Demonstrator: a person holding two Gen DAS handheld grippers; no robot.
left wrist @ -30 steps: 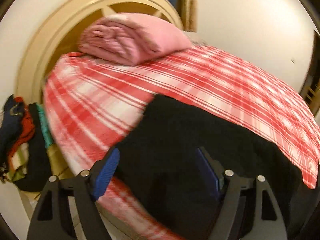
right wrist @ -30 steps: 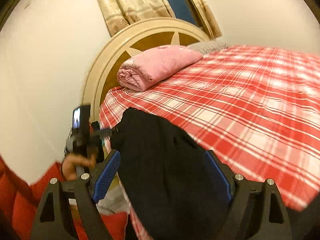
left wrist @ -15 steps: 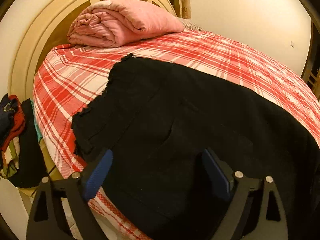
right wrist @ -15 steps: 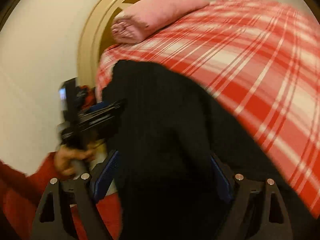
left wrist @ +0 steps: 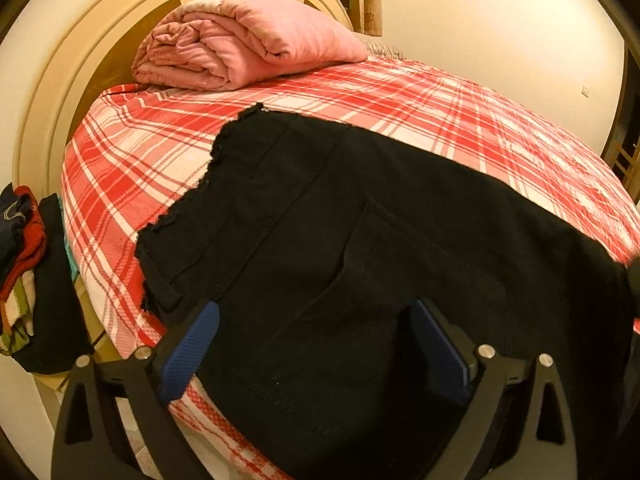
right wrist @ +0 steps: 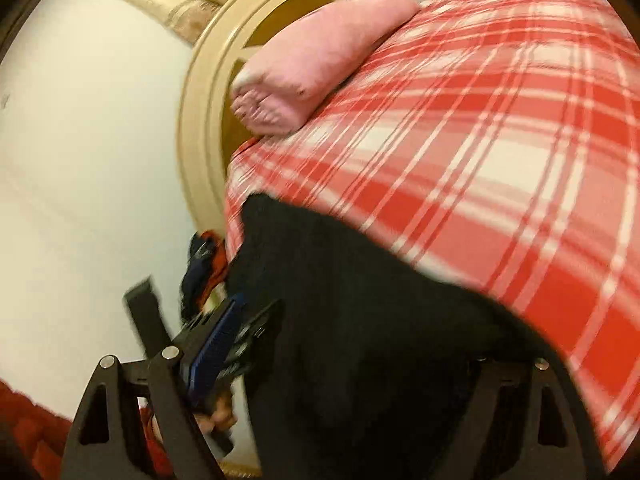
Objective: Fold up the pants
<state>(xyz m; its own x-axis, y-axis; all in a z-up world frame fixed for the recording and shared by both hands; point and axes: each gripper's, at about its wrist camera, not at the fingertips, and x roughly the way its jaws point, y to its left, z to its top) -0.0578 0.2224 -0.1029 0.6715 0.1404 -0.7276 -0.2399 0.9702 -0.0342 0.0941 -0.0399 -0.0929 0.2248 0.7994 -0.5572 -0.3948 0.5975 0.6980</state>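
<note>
Black pants [left wrist: 360, 248] spread across plaid bed [left wrist: 460, 112], frame centre. Left gripper [left wrist: 314, 352] jaws apart over fabric. Right gripper [right wrist: 340, 364] jaws apart, pants between.

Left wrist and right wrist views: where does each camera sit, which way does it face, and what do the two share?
Left wrist: on the left gripper, facing along the black pants toward the pink blanket and headboard; only its own fingers show.
Right wrist: on the right gripper, low over the pants, blurred, facing the headboard; its fingers, the left gripper and a hand show.
Shared: pants, plaid sheet, blanket, headboard, clothes pile.
</note>
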